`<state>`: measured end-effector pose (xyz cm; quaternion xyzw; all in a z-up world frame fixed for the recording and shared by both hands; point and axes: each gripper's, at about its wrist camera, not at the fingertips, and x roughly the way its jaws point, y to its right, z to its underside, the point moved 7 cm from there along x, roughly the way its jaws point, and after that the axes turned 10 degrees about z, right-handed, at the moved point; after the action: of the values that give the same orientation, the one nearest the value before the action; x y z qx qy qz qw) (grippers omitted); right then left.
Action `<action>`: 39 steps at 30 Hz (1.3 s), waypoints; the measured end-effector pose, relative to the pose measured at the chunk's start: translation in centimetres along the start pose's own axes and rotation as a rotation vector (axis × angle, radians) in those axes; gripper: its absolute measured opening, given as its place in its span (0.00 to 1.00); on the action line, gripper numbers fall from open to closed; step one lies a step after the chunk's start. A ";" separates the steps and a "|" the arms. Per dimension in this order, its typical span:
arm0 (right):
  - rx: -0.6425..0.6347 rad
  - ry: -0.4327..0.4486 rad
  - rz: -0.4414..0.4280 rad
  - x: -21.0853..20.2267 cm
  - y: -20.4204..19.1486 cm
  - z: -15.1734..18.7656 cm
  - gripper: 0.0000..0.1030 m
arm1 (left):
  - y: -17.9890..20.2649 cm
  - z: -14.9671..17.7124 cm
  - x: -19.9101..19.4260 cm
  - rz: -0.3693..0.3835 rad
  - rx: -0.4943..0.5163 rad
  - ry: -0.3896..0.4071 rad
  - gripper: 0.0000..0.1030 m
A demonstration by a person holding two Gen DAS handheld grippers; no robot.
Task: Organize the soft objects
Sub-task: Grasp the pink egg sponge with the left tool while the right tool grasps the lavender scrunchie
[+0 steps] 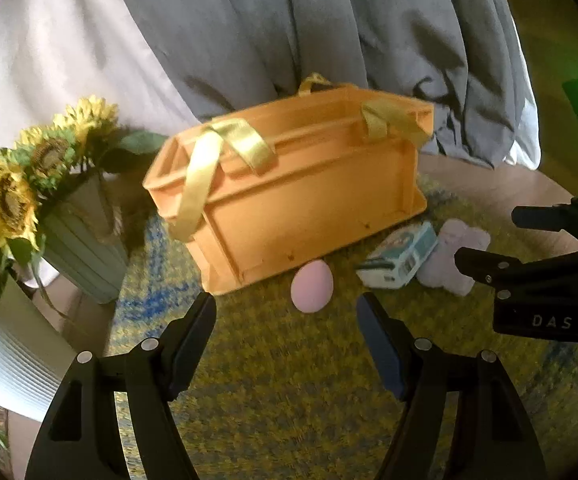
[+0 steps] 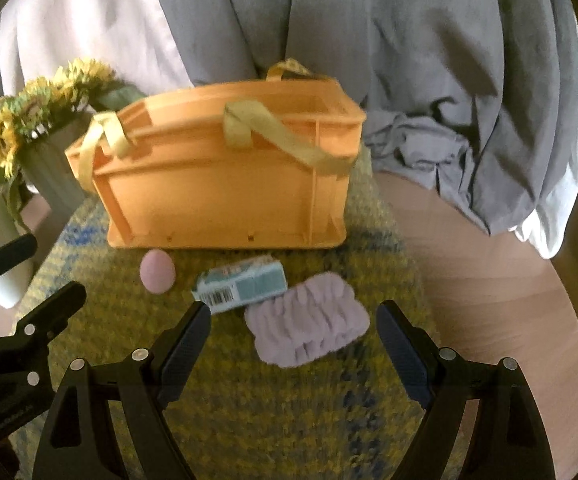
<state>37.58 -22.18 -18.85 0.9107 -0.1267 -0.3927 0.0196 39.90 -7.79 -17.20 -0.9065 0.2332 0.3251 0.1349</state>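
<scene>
Before the orange crate (image 2: 225, 200) lie a pink sponge (image 2: 158, 271), a packet (image 2: 241, 286) and a lilac headband (image 2: 309, 320), within reach; both grippers, left (image 1: 287, 312) and right (image 2: 293, 326), hover with fingers open and empty.

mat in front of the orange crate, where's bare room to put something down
Free: the near mat, between the open jaws and the purple cloth. Crowded: the strip along the orange crate, where the pink egg, small box and cloth lie.
</scene>
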 end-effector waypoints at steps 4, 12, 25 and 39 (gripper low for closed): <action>-0.007 -0.044 0.005 1.3 -0.1 0.7 0.83 | -0.1 0.6 1.4 0.002 0.006 -0.035 0.70; -0.047 -0.076 0.046 3.4 -0.1 1.1 0.83 | -0.3 0.6 4.7 0.028 0.021 -0.078 0.70; -0.033 -0.128 0.042 6.8 -0.2 0.3 0.83 | -0.5 0.1 9.3 0.097 -0.024 -0.115 0.56; -0.066 -0.082 0.043 6.9 -0.2 0.0 0.34 | -0.1 -0.1 10.2 0.123 -0.052 -0.123 0.35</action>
<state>42.17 -23.68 -23.72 0.8898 -0.1340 -0.4329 0.0529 46.93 -11.18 -23.75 -0.8720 0.2710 0.3939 0.1052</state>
